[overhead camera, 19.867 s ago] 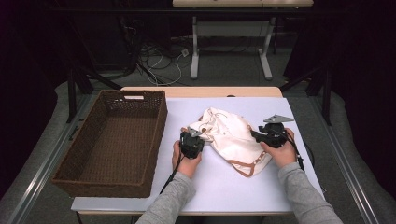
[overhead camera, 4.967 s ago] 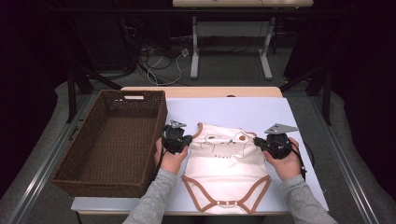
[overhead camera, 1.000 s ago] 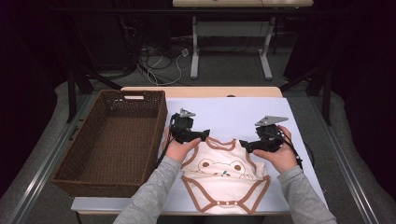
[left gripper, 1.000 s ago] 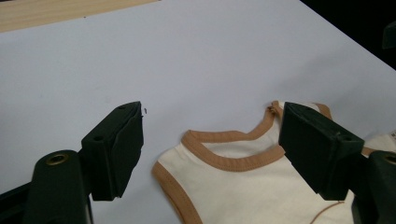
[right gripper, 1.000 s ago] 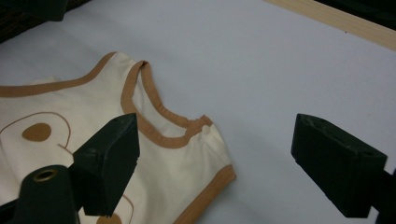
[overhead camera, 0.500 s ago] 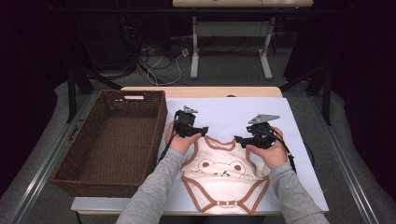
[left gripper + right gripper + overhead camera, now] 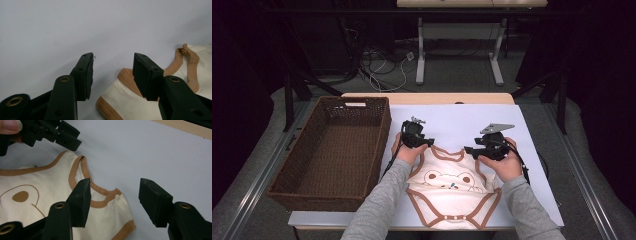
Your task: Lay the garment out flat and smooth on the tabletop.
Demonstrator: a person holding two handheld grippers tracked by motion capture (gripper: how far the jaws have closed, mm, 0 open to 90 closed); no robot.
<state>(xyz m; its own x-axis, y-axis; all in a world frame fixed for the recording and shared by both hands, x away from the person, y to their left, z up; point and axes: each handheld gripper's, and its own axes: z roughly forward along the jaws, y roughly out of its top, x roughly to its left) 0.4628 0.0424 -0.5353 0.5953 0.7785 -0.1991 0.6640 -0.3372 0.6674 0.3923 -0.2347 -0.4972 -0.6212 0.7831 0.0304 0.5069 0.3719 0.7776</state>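
With both jaws half-closing around nothing yet, your left gripper (image 7: 112, 75) and right gripper (image 7: 112, 202) may pinch only the baby bodysuit's (image 7: 452, 185) top layer or miss its shoulders.

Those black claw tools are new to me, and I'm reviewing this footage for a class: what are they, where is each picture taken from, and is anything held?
They are hand-held tools: a person grips one in each hand. The high view looks down on the table. The left claw and right claw sit at the shoulders of a cream baby bodysuit with brown trim, lying flat. A wicker basket stands to the left.

The other two pictures come from cameras riding on each tool, looking along its black jaws. Both pairs of jaws have just been closing around the bodysuit's shoulder corners, with the cloth between them, but the pads do not press yet, so nothing is held.
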